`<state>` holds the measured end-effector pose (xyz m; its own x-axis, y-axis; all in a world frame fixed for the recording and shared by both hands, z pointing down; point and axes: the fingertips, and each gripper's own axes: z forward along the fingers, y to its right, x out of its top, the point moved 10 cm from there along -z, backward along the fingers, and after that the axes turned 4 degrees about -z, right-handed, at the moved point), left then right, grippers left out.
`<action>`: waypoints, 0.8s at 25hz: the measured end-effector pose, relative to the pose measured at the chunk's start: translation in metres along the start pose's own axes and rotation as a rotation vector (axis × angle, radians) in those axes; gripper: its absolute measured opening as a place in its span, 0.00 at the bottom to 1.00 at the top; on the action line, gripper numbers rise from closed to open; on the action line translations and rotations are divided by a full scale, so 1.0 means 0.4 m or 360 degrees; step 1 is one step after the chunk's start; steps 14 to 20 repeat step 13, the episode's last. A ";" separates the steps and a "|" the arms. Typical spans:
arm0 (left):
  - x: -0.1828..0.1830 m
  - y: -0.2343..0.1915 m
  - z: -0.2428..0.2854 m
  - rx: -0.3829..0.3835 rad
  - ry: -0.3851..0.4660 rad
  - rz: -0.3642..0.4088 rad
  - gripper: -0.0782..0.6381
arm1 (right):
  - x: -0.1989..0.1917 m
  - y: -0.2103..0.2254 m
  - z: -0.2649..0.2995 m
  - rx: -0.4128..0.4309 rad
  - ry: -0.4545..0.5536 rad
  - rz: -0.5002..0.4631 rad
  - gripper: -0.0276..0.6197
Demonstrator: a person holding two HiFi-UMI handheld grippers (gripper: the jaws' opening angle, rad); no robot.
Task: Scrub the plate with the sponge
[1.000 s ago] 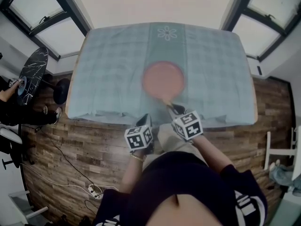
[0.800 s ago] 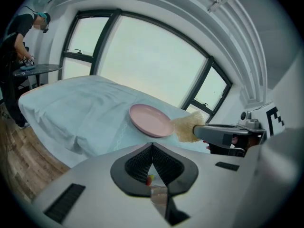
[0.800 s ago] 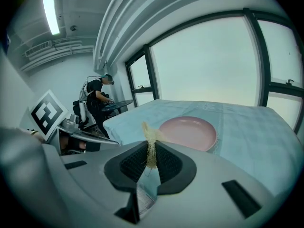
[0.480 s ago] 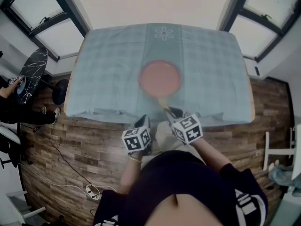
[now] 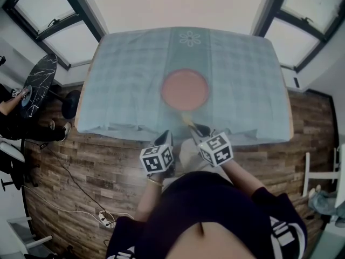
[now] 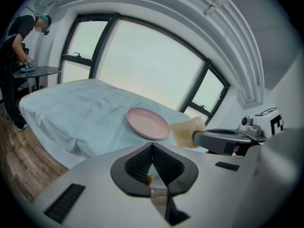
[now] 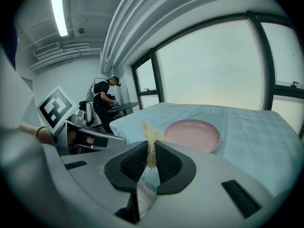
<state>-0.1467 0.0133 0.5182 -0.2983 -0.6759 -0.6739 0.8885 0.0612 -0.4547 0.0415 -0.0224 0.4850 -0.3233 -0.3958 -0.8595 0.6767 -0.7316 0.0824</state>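
Now the right gripper [image 7: 151, 161] is closed tight on a thin, fibrous yellow sponge [image 7: 149, 136], pressed flat between its ribbed black pads. The left gripper [image 6: 152, 152] is closed too and holds nothing. At 12 o'clock from both, a round, smooth pink plate [image 5: 185, 88] lies on a pale blue checked tablecloth [image 5: 124, 80], and the sponge is near its 6 o'clock rim.

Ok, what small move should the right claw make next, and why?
Probably ease the right claw forward and down until its pale yellow fibrous sponge meets the round pink plate. The claw is shut on the sponge, which appears just short of the plate's near rim.
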 end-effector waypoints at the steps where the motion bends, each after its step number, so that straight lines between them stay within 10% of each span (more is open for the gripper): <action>1: 0.002 0.000 -0.001 0.0000 0.0003 0.0001 0.12 | 0.000 0.001 0.000 -0.0002 -0.0001 0.0001 0.10; 20: -0.011 0.001 -0.007 -0.0001 -0.0001 -0.0001 0.12 | -0.013 -0.009 -0.008 0.0009 0.0001 0.0018 0.10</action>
